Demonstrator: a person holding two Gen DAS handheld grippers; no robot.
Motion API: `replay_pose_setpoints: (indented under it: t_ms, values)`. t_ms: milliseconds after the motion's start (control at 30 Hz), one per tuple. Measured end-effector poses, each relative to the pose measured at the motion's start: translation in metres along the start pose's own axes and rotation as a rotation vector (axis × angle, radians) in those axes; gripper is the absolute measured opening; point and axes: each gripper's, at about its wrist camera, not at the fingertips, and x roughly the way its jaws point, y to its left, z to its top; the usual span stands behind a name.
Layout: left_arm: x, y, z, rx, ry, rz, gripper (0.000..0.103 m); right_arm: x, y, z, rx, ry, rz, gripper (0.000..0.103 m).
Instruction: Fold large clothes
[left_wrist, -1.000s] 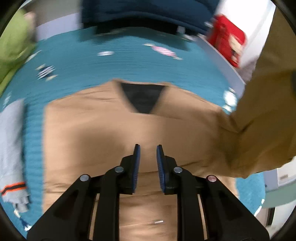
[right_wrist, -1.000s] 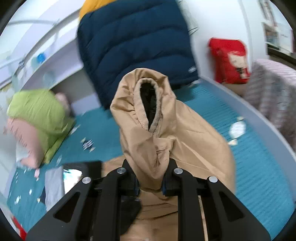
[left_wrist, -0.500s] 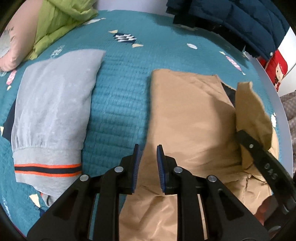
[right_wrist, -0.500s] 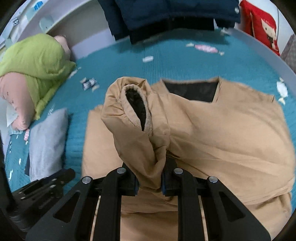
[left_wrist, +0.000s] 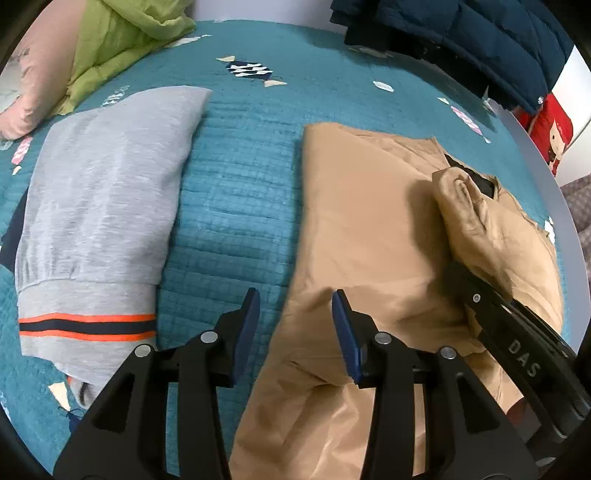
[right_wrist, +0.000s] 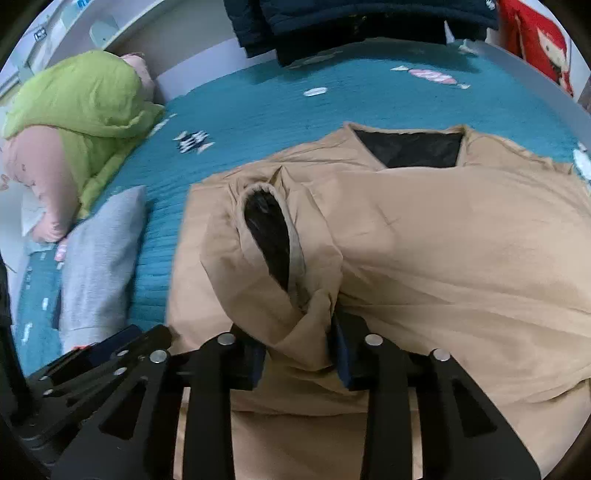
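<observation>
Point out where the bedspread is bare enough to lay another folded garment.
Free: the teal bedspread strip between the grey sweatshirt and the tan jacket, and the wider stretch beyond both, up to the hanging navy jacket. Crowded: the green bedding corner, and near the right gripper.

A tan jacket (right_wrist: 461, 258) lies spread flat on the teal bed (right_wrist: 258, 107), its dark-lined collar toward the far edge. One sleeve (right_wrist: 266, 266) is folded across its front, the ribbed cuff gaping open over black lining.
</observation>
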Motion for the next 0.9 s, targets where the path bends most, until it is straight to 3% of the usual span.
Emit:
replay_pose_setpoints:
  t_ms: [367,400,500,567,733,900]
  values:
    - [-0.012,0.026,-0.003,-0.049,-0.016,0.014,0.042,-0.013,0.035,-0.006,-0.042,0.012,0.175,0.052]
    - [-0.014,0.028,-0.002,-0.054,-0.016,0.021,0.042,-0.016,0.037,-0.005,-0.044,0.013,0.192,0.055]
    - [-0.018,0.032,0.0,-0.073,-0.015,0.021,0.042,-0.022,0.039,0.0,-0.012,0.036,0.272,0.078]
    - [-0.024,0.029,0.002,-0.08,-0.025,0.02,0.047,-0.03,0.038,0.001,-0.005,0.013,0.297,0.079]
    - [-0.044,0.006,0.011,-0.053,-0.063,-0.006,0.048,-0.068,0.036,0.011,-0.054,-0.103,0.188,0.08]
    - [-0.064,-0.035,0.022,0.0,-0.133,-0.038,0.048,-0.113,0.015,0.018,-0.125,-0.328,-0.029,0.077]
